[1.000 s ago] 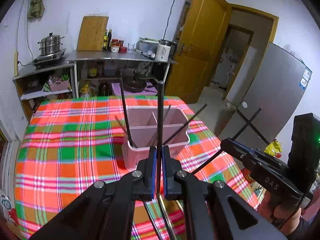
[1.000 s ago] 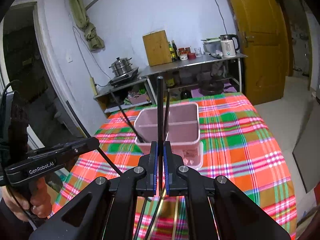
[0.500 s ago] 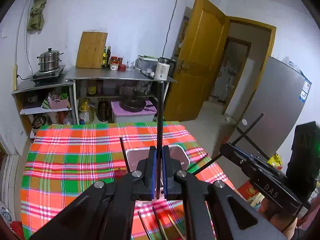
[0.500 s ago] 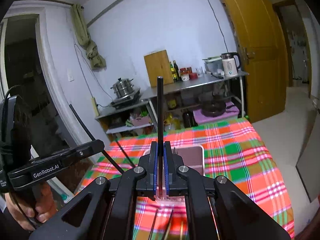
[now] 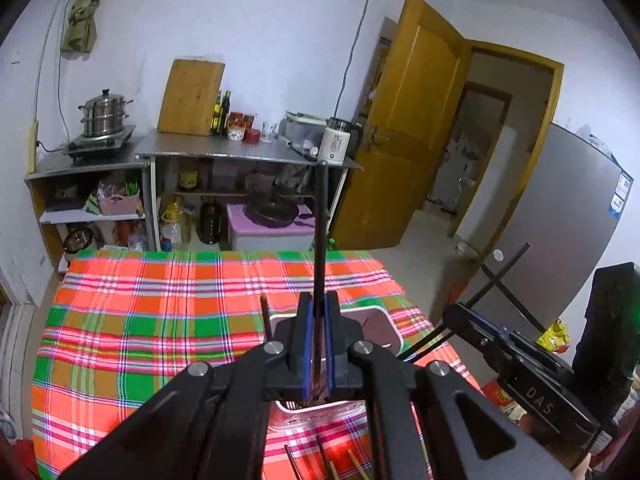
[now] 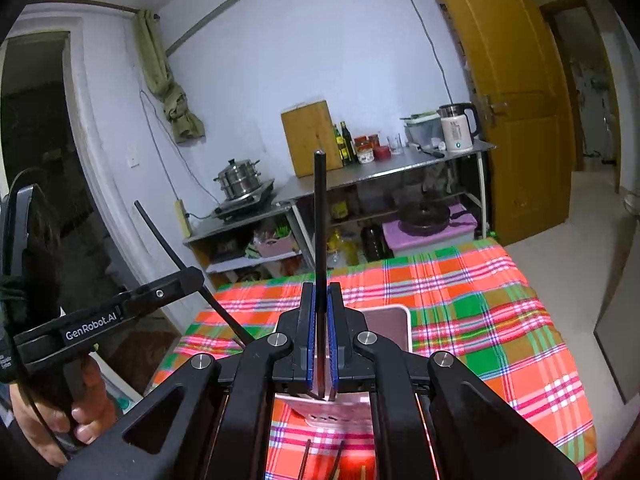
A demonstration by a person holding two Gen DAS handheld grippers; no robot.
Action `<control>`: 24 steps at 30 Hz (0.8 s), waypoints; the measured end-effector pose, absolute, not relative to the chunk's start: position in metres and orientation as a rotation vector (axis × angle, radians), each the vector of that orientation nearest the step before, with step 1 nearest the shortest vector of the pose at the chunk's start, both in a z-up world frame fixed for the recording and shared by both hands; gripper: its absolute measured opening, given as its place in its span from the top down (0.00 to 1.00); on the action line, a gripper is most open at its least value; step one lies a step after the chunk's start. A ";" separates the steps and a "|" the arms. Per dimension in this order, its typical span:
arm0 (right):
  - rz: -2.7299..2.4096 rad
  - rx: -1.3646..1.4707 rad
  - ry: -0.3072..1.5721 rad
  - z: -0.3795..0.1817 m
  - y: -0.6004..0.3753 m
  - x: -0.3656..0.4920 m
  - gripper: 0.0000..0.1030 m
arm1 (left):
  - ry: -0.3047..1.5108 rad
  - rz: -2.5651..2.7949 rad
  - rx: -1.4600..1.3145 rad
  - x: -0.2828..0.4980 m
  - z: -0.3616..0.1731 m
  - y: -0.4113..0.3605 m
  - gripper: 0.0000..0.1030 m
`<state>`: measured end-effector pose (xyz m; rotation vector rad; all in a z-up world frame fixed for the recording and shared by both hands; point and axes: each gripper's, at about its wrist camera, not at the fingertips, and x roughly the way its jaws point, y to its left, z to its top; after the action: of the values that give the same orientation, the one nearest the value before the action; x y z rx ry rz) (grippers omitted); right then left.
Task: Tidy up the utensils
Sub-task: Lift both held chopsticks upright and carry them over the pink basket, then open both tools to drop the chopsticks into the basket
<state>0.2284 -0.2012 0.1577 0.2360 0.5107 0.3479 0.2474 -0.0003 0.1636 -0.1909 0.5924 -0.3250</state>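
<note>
A plaid tablecloth [image 5: 132,320], bright and woven-looking, covered the table under a pink, round-cornered plastic utensil holder [image 6: 394,326] just below both grippers. The left gripper [image 5: 315,344] was clamped on a thin black chopstick [image 5: 320,236], the right gripper [image 6: 321,344] on another [image 6: 320,216]. Judging by the loose sticks [image 5: 328,466] lying nearest the camera, sorting was unfinished.

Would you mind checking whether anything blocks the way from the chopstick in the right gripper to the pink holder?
Nothing visible does: the black chopstick sits clamped upright, with the pink holder directly below and beyond the jaws.
</note>
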 end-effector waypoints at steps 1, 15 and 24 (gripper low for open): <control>0.347 0.233 0.513 0.157 -0.200 0.227 0.95 | 0.599 -0.323 -0.193 0.248 0.160 0.000 0.94; 0.348 0.212 0.593 0.127 -0.189 0.234 0.95 | 0.663 -0.304 -0.205 0.248 0.130 0.001 0.94; 0.360 0.199 0.628 0.118 -0.186 0.232 0.93 | 0.675 -0.300 -0.201 0.239 0.123 0.005 0.87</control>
<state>0.2317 -0.1861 0.1184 0.1995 0.6283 0.3595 0.2389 0.0047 0.1234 -0.2007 0.6745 -0.3001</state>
